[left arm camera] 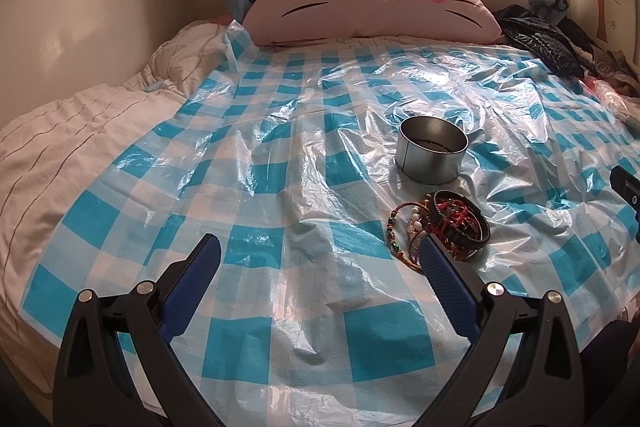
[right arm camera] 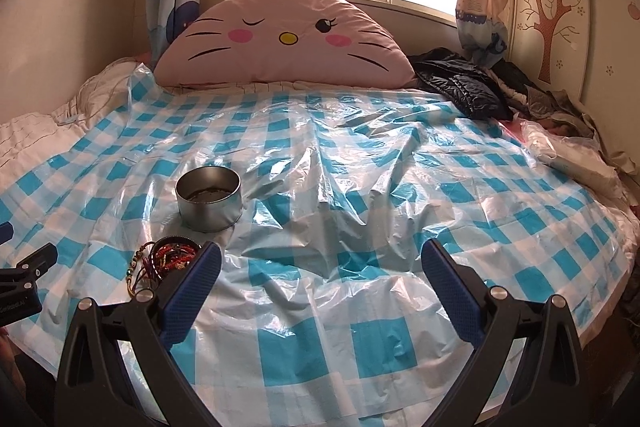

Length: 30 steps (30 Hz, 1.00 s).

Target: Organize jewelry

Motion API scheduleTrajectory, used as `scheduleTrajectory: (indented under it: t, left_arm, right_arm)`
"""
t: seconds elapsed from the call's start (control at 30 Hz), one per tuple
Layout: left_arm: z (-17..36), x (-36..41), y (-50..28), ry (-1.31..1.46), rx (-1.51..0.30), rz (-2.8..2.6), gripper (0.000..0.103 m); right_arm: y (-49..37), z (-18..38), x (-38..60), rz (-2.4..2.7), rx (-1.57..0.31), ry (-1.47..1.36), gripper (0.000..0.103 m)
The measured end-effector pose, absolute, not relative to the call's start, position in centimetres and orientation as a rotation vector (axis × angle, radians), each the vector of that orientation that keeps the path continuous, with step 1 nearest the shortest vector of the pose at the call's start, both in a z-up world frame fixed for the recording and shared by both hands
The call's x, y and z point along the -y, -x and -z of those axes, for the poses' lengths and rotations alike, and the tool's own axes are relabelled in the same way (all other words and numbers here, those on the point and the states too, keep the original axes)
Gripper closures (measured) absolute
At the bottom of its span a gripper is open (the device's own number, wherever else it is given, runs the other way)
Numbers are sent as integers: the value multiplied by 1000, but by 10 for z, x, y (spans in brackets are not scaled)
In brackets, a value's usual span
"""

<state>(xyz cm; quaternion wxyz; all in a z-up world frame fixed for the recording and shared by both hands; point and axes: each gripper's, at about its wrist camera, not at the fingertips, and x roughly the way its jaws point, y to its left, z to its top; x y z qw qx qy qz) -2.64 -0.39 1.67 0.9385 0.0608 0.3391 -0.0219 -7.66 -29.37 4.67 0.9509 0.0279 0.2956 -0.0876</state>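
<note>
A pile of bracelets point(left arm camera: 444, 223) in red, black, brown and beaded strands lies on the blue-and-white checked plastic sheet point(left arm camera: 280, 187). A round metal tin point(left arm camera: 432, 155), open on top with something dark inside, stands just behind the pile. My left gripper point(left arm camera: 320, 247) is open and empty, its right fingertip point(left arm camera: 430, 247) at the pile's near edge. In the right wrist view the pile point(right arm camera: 168, 259) and tin point(right arm camera: 209, 197) sit at the left. My right gripper point(right arm camera: 320, 255) is open and empty, its left fingertip point(right arm camera: 210, 255) beside the pile.
A pink cat-face pillow point(right arm camera: 280, 39) leans against the wall under the window. Dark clothes point(right arm camera: 464, 83) and a bag point(right arm camera: 568, 155) lie at the bed's right side. A white quilt point(left arm camera: 60, 131) lies at the left. The left gripper's body point(right arm camera: 24, 283) shows at the right wrist view's left edge.
</note>
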Motion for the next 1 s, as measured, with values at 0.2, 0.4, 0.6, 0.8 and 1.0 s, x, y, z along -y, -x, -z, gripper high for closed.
scheduleTrajectory:
  t: [0.2, 0.4, 0.6, 0.8, 1.0]
  left_arm:
    - [-16, 3, 26, -121, -695, 42, 8]
    - [-16, 2, 25, -119, -696, 43, 8]
    - [-16, 1, 25, -118, -698, 42, 8]
    - [-16, 1, 25, -117, -698, 43, 8]
    - [-14, -2, 25, -103, -702, 43, 8]
  right_arm:
    - [77, -48, 288, 169, -593, -15, 7]
    - [77, -47, 288, 153, -594, -29, 7]
    - [71, -43, 291, 135, -634, -54, 7]
    - [70, -42, 292, 135, -639, -55, 7]
    - [69, -40, 292, 132, -645, -57, 7]
